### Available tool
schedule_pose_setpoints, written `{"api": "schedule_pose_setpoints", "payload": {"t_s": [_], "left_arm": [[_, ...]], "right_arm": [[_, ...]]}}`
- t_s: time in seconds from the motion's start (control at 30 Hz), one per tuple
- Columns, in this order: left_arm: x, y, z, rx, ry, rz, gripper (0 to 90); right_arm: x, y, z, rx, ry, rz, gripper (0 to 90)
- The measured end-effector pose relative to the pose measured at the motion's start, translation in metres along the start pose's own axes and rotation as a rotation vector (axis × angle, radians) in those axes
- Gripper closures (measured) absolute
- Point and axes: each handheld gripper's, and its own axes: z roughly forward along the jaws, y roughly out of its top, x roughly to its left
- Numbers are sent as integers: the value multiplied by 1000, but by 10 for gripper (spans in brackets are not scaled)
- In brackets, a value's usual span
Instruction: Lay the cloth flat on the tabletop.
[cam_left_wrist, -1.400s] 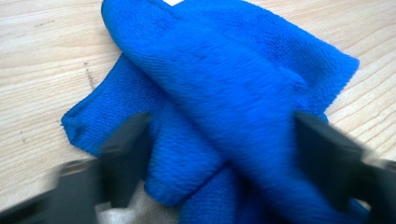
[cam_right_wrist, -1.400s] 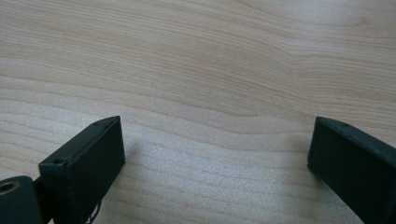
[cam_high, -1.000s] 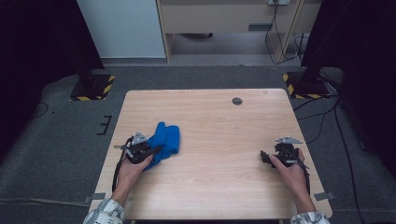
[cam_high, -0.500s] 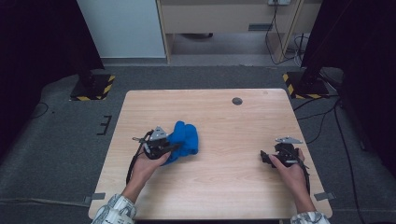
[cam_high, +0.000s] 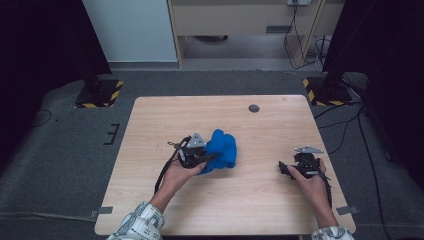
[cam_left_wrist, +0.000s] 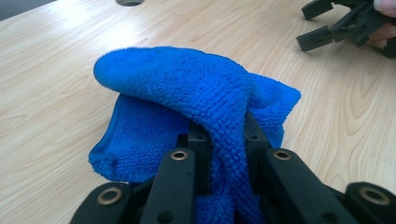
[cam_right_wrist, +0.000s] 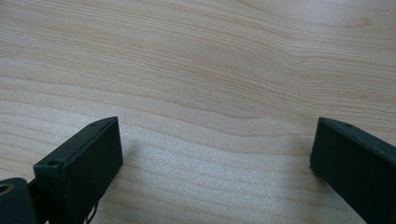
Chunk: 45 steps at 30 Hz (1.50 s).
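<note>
My left gripper (cam_left_wrist: 223, 140) pinches a fold of the cloth (cam_left_wrist: 187, 98), soft, light and floppy, so I grip bunched edges; right gripper (cam_right_wrist: 215, 158) gapes wide.

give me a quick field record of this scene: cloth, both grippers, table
cloth: blue cloth, bunched, one fold pinched between the jaws, the rest draped ahead of them
left gripper: left gripper shut on the cloth, near the table's middle
right gripper: right gripper open, nothing between its jaws, bare wood beneath
table: wooden table, light grain, with a round hole near its far edge
hands: one hand on each gripper, patterned sleeves at the near edge
</note>
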Motion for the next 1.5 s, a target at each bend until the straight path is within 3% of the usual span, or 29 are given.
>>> {"api": "schedule_pose_setpoints", "payload": {"t_s": [0.33, 0.5, 0.67, 0.77, 0.93, 1.03, 1.27, 1.37, 1.5], "left_arm": [[-20, 6, 26, 28, -55, 28, 792], [-24, 5, 32, 48, -72, 41, 791], [-26, 1, 37, 57, -124, 46, 791], [-28, -2, 41, 75, -150, 69, 790], [-25, -9, 46, 91, -130, 53, 782], [-22, -15, 50, 100, -109, 35, 744], [-18, -20, 45, 59, -47, -2, 417], [-18, -18, 39, 21, -31, -6, 337], [-19, -16, 27, -18, -15, -18, 306]], "right_arm": [[0, 0, 0, 1, 1, 1, 25], [0, 0, 0, 1, -1, 2, 24], [1, 0, 0, 1, -2, 3, 25], [1, 0, 0, 3, -3, 4, 30], [4, 2, -1, 12, 0, -11, 47], [8, 5, -4, -9, -27, -44, 96], [15, 13, -17, -117, 18, -57, 263], [18, 15, -21, -146, 34, -80, 338], [28, 20, -24, -163, 81, -108, 443]]}}
